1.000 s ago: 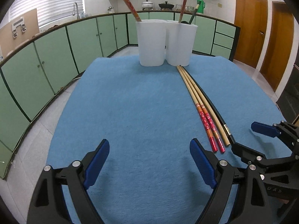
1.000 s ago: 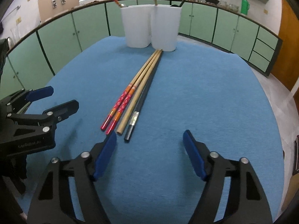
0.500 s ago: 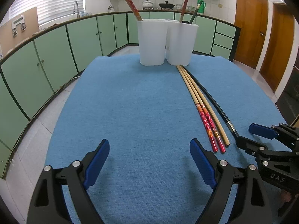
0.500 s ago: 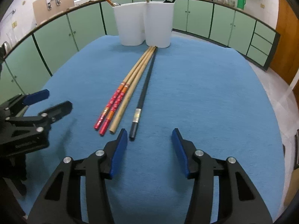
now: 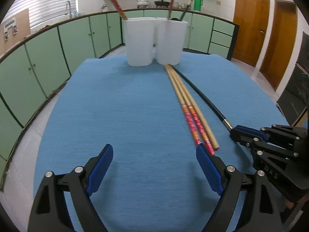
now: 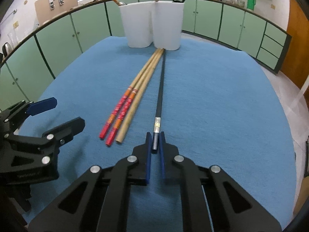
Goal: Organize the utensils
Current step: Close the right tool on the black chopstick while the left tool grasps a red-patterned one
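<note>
so the right gripper has its blue pads clamped down narrow on the near end of the black chopstick. that one's a thin dark stick with a little silvery, shiny band just ahead of the pads, and it runs straight away across the blue cloth until its far tip sits right at the foot of the white holder. can't tell if the held end is lifted off the cloth or just lying on it.

just left of it, in the right wrist view, are 3 more chopsticks lying side by side and touching: 2 red-handled chopsticks with orange and white stripes where the red meets the tan wood, plus 1 plain wooden chopstick with no paint at all. their far tips bunch together against the holder, near the black one's tip, and the near ends fan out a bit, so there's a gap between the plain one and the black one.

the holder is a white 2-compartment thing at the far edge of the cloth. a red-patterned stick leans out of the left compartment; the right one has a reddish stick and a dark one with a pale end.

left gripper is spread wide with nothing between its fingers, hovering over bare cloth, its right pad just beside the red ends.
</note>
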Demonstrator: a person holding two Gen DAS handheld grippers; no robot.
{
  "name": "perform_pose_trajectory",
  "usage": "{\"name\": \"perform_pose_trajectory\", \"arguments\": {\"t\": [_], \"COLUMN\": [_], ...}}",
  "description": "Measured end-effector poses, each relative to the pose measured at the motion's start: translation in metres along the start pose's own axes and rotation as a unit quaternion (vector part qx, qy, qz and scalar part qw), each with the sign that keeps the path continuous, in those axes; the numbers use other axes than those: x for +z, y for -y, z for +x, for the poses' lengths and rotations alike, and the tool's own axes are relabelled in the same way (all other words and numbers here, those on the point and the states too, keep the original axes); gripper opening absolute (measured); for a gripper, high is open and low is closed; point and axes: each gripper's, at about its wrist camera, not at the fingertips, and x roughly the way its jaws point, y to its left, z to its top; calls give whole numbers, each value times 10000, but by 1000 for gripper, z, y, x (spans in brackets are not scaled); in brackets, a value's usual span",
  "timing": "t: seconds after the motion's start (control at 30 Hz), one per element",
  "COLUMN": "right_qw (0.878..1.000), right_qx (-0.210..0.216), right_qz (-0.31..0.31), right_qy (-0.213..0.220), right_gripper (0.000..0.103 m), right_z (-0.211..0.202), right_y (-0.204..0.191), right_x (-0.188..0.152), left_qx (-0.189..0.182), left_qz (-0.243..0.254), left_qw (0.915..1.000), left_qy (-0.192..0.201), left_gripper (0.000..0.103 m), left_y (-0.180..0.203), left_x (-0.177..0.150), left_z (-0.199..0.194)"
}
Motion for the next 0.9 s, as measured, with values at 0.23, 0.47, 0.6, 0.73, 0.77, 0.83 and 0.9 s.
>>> {"name": "perform_pose_trajectory", "arguments": {"t": [0.23,0.47,0.6,0.73,0.77,0.83,0.9], "right_qw": [9998,9997,9996,9996,9995,9992,9989], "right_qx": [-26,35,89,115,145,209,270], "right_qz": [212,240,270,272,294,345,392], "right_qy": [23,46,43,44,42,37,34], "right_gripper": [6,6,7,8,8,8,8], "right_z": [-4,-6,-6,-5,-5,-5,-5], "right_y": [22,24,25,26,27,28,30], "right_x": [-5,-8,-8,-8,-8,-8,-9], "left_qx": [-20,203,133,4,-25,-110,-198], "left_qz": [137,156,181,345,367,440,464], "left_qw": [9997,9989,9991,9990,9990,9987,9985], "left_qy": [-176,-384,-351,-276,-264,-232,-228], "left_gripper": [86,86,73,50,46,27,14], "left_y": [19,23,24,34,35,39,42], "left_x": [2,3,4,4,5,4,4], "left_z": [13,26,28,26,26,24,24]}}
